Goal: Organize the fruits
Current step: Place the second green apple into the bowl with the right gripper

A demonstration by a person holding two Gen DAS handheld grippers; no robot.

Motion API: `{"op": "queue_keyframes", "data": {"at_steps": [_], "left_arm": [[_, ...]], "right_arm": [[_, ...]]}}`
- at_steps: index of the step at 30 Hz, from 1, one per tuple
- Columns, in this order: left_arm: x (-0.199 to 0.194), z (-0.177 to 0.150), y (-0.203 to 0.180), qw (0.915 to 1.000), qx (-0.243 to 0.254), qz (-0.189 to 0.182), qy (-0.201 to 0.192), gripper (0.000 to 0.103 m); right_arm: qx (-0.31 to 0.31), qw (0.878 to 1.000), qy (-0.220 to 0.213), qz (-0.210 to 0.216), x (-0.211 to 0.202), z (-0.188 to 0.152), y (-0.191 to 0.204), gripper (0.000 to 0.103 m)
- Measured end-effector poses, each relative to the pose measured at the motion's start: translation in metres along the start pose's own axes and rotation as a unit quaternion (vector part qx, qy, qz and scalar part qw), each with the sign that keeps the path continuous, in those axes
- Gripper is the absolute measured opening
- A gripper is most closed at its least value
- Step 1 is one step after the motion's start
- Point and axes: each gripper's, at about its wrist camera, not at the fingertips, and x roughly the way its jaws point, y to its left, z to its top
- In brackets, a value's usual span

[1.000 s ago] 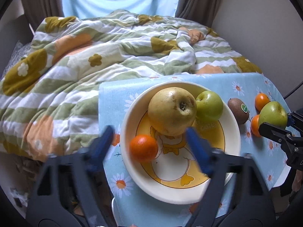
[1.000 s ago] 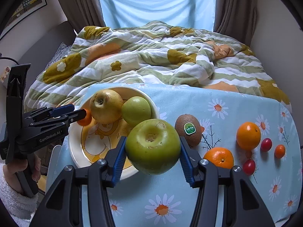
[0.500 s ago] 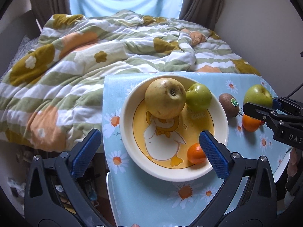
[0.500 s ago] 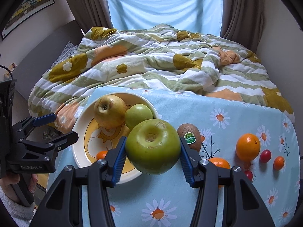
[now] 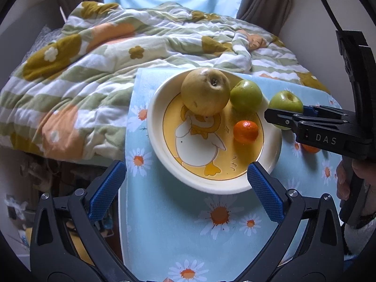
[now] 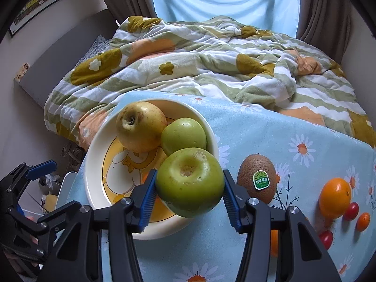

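Observation:
A cream bowl (image 5: 155, 127) with a duck picture holds a big yellow apple (image 5: 205, 91), a green apple (image 5: 245, 96) and a small orange (image 5: 245, 131). My left gripper (image 5: 185, 183) stands open and holds nothing, just in front of the bowl's near rim. My right gripper (image 6: 190, 197) is shut on a second green apple (image 6: 190, 183), which hangs over the bowl's right rim (image 6: 211, 136). The left wrist view shows that held apple (image 5: 285, 101) beside the bowl. A kiwi (image 6: 256, 178) lies just right of it.
A blue daisy cloth (image 5: 188, 223) covers the small table. On its right part lie an orange (image 6: 334, 197), a tiny orange (image 6: 363, 221) and cherry tomatoes (image 6: 351, 211). A striped flowered quilt (image 5: 94, 70) lies behind. The table's left edge drops to the floor.
My left gripper opened, let go of the small orange and drew back; the orange rolled to the bowl's right side. My right gripper came lower and closer to the bowl with the apple.

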Motion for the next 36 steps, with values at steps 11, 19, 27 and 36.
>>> {"op": "queue_keyframes", "data": {"at_steps": [11,19,27,36], "left_arm": [[0.007,-0.009,-0.007,0.9998,-0.017,0.004,0.011,0.103],[0.006,-0.013,-0.012,0.9998,-0.016,0.002,0.013,0.103],[-0.011,-0.01,-0.016,1.0,-0.004,0.001,0.0,0.103],[-0.046,-0.002,-0.022,0.9994,0.026,-0.012,-0.019,0.103]], "right_arm": [[-0.001,0.999,-0.002,0.032,0.01,0.001,-0.001,0.065],[0.001,0.999,-0.025,0.026,0.0,-0.002,0.002,0.094],[0.008,0.999,-0.027,0.023,-0.018,-0.004,0.0,0.094],[0.037,0.998,-0.053,0.001,-0.067,-0.016,0.003,0.094]]}}
